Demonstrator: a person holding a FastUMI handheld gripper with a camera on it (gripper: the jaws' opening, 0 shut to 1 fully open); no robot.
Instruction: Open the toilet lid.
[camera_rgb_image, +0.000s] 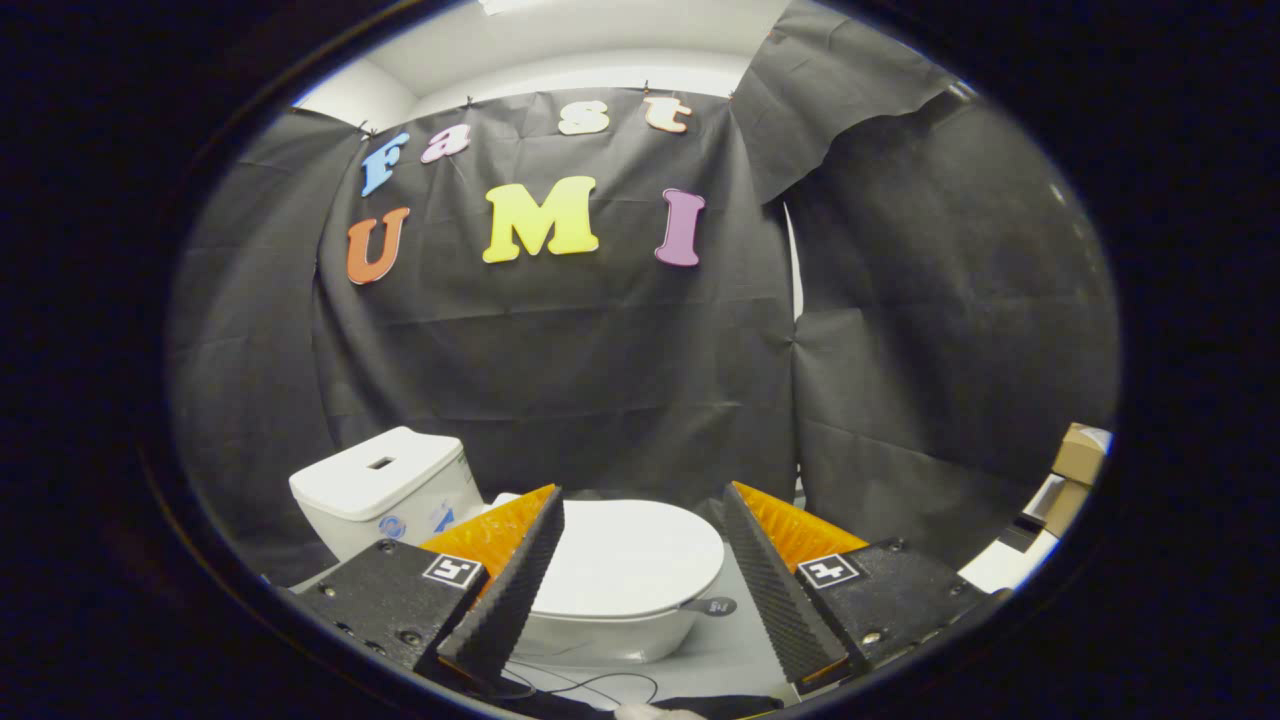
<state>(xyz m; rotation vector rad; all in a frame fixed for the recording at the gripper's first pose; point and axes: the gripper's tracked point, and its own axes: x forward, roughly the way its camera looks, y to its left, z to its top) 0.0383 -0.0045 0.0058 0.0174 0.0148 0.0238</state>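
Note:
A white toilet stands on the floor beyond my fingers, its lid (625, 555) lying flat and closed over the bowl. A small dark tab (712, 606) sticks out from the lid's front rim on the right side. The white tank (385, 485) sits behind the lid to the left. My gripper (640, 500) is open, held above and short of the toilet, the lid showing in the wide gap between its two fingers. Nothing is between the ribbed black pads (520, 580).
Black cloth walls close in behind and to the right of the toilet. Cardboard boxes (1075, 465) stand at the far right. Thin dark cables (600, 685) lie on the grey floor just in front of the bowl.

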